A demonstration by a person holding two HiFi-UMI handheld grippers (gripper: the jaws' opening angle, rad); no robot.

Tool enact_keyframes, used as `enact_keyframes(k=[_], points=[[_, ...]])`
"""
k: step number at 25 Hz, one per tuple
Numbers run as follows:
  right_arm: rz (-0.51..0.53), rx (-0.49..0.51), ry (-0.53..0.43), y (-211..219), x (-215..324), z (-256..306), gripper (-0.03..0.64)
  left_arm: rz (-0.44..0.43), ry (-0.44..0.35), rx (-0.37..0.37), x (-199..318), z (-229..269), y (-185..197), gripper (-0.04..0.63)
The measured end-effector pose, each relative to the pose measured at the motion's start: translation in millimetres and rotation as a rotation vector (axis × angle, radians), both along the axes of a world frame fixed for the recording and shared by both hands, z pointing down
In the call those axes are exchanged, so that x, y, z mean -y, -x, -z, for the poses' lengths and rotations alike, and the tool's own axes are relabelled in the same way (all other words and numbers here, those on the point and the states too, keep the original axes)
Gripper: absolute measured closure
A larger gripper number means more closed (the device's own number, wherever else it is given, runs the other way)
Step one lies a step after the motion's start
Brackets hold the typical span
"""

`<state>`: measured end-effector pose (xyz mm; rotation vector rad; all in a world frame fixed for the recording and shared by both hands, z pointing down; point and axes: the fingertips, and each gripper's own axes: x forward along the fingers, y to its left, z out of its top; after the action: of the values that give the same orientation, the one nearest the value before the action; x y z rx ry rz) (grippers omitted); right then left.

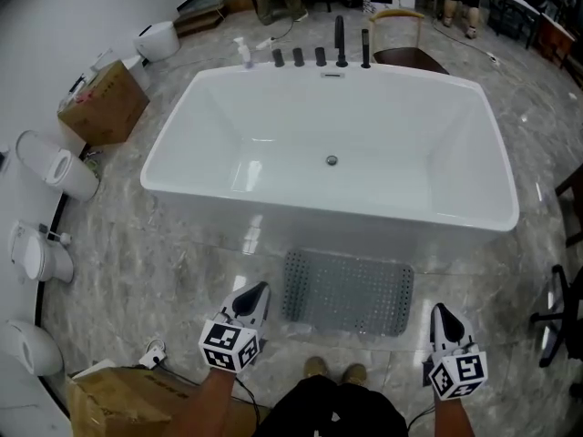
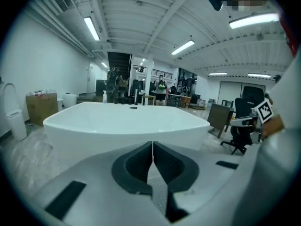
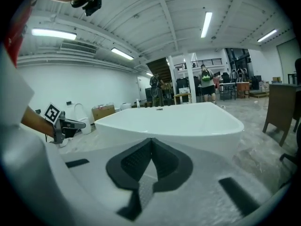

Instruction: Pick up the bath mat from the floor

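Both sets of jaws are closed, pad against pad, with nothing between them: the left gripper [image 2: 153,149] and the right gripper [image 3: 151,145] each look over their tips at the white bathtub [image 1: 346,230]. We hold them low, one beyond each end of the grey bath mat [image 1: 347,291], which lies flat on the marble floor [image 1: 137,253], its far edge just beside the tub's front wall.

As we judge it, the main risk is the mat's thin, flat edge. Closed jaws cannot take it, and opened ones may skid over the glossy stone or pinch only a corner, so the mat sags and slips out. If its underside clings, a lift from one end may peel it out of the grip.

Our shoes [image 1: 332,369] stand near the mat's near edge and could pin it. The tub blocks any approach from behind. A cardboard box [image 1: 127,394] sits by the left gripper, and an office chair [image 1: 560,308] stands to the right.
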<state>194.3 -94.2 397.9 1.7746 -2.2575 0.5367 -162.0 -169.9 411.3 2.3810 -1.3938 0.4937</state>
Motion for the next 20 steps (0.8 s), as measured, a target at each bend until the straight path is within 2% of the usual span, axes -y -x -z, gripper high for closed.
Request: enact_keyframes(k=[6, 13, 14, 16, 20], points=[[-0.029, 0.014, 0.097, -12.5, 12.8, -95.8, 0.604, 0.020, 0.103, 0.060, 16.6, -94.2, 19.4, 0.583], [-0.037, -0.004, 0.216, -29.5, 27.2, -219.4, 0.565, 0.025, 0.232, 0.062, 35.4, -214.6, 23.0, 0.580], [-0.040, -0.006, 0.232, -32.1, 28.4, -235.9, 0.554, 0.018, 0.254, 0.063, 37.3, -232.8, 22.5, 0.572], [-0.043, -0.008, 0.261, -37.2, 29.7, -268.9, 0.537, 0.002, 0.296, 0.061, 40.1, -268.9, 21.3, 0.491], [-0.039, -0.005, 0.332, -44.7, 30.2, -341.3, 0.491, 0.007, 0.370, 0.065, 46.1, -340.3, 26.7, 0.440]])
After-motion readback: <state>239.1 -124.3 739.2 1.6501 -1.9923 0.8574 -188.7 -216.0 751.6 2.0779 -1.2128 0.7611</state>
